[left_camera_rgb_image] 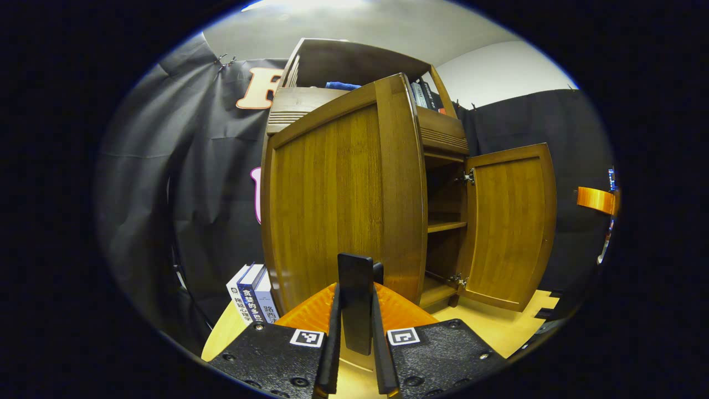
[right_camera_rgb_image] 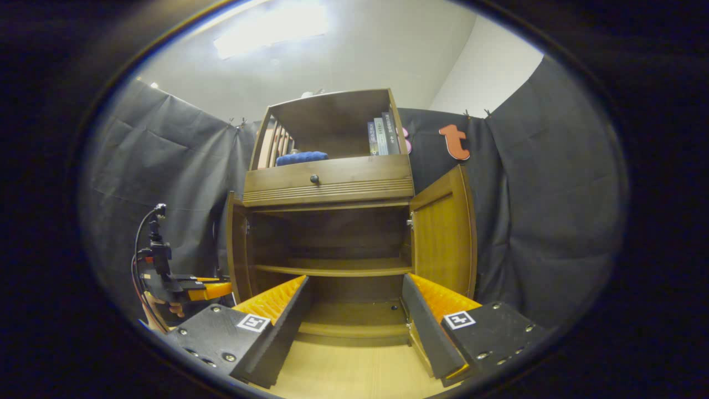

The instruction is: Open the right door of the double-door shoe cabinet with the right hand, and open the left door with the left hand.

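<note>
Both brown wooden cabinet doors stand open; our left gripper (left_camera_rgb_image: 356, 310) clamps the left door (left_camera_rgb_image: 338, 199)'s handle (left_camera_rgb_image: 355, 302), right gripper (right_camera_rgb_image: 354, 316) gapes empty.

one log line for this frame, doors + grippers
left door: open, handle gripped by left gripper | right door: open | right gripper: open, holding nothing, facing cabinet

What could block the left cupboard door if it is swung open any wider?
Possibly the books standing on the floor past the left door's hinge side; swung much wider, it might meet them. Nothing stands between the left gripper and the handle: its fingers clamp it.
</note>
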Tool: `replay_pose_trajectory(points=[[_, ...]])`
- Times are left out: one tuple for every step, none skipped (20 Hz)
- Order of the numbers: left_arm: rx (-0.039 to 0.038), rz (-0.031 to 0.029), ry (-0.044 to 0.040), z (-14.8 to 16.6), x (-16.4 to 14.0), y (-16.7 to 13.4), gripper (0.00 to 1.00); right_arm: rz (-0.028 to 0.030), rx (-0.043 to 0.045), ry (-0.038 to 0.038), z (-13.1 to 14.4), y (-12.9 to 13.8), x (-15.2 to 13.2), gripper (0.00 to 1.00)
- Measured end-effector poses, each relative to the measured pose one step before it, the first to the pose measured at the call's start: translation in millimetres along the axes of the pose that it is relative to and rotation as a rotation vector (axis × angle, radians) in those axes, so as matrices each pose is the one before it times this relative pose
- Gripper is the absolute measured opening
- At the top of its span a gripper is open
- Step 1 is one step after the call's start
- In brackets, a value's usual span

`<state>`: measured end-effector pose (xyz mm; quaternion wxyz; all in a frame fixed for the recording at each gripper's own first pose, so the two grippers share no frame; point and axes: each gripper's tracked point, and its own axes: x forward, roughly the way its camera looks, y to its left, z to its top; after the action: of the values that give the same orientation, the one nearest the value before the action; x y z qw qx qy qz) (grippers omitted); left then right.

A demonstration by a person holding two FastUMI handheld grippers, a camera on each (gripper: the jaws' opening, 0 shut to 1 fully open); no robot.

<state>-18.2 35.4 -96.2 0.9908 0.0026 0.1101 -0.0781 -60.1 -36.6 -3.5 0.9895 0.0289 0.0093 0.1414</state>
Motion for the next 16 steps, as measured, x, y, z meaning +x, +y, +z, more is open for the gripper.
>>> replay_pose_trajectory(points=[[0.00039,0.01105,-0.00283,0.64,-3.56,3.53,0.28,0.00179,0.00012,0.0035,-1.31,0.82,0.41,0.98],[0.00477,0.01382,-0.00177,-0.07,-3.32,3.81,0.28,0.00125,0.00092,0.0037,-2.28,1.21,1.38,0.98],[0.00557,0.01414,-0.00198,0.21,-3.37,4.41,0.27,0.00297,0.00133,0.00374,-1.25,1.33,0.82,0.98],[0.00412,0.01526,-0.00083,-0.02,-2.79,5.45,0.26,0.00396,0.00673,0.00137,-1.3,1.58,0.55,0.98],[0.01034,0.00761,0.00093,-0.39,-3.32,4.53,0.25,0.00598,0.01397,-0.00566,1.02,2.4,0.79,0.98],[0.00423,0.00414,-0.00479,1.94,-1.83,4.01,0.24,0.00935,0.0145,-0.00717,2.24,4.41,0.83,0.98],[-0.00346,0.01065,0.00179,-0.62,-3.14,4.27,0.23,0.00866,0.00886,-0.00724,1.76,4.54,0.45,0.98],[0.00015,0.01316,-0.00183,-0.85,-3.22,6.8,0.23,0.00768,0.00173,-0.00619,0.71,3.9,1.65,0.98],[0.00179,0.01646,0.00117,0.56,-2.76,7.37,0.22,0.00844,-0.00244,-0.00258,0.95,4.62,2.09,0.98],[0.00019,0.01849,0.00423,-2.2,-2.52,7.4,0.2,0.00914,-0.00424,0.00008,-1.14,5.47,1.16,0.98],[-0.00258,0.01366,-0.00359,0.86,-2.21,6.31,0.19,0.00926,-0.00505,0.00127,-0.64,5.1,1.24,0.98],[-0.00223,0.00883,0.00438,0.54,-1.2,6.23,0.17,0.01021,-0.00578,0.00056,-1.58,4.25,1.65,0.98],[-0.00826,0.01372,0.00509,-0.58,-1.42,7.63,0.16,0.01444,-0.00384,0.00065,-0.42,5.62,1.6,0.98],[-0.00136,0.02278,0.00286,-0.38,-3.03,10.33,0.14,0.01609,-0.00044,-0.00148,-0.64,6.51,1.65,0.98],[0.01289,0.03153,0.0095,-0.44,-1.52,11.25,0.12,0.01616,0.00163,-0.00172,-0.23,7.62,1.82,0.98],[0.01828,0.03032,0.00201,-0.84,-0.96,12.27,0.08,0.01813,-0.00127,0.00168,-1.77,8.01,2.18,0.98]])
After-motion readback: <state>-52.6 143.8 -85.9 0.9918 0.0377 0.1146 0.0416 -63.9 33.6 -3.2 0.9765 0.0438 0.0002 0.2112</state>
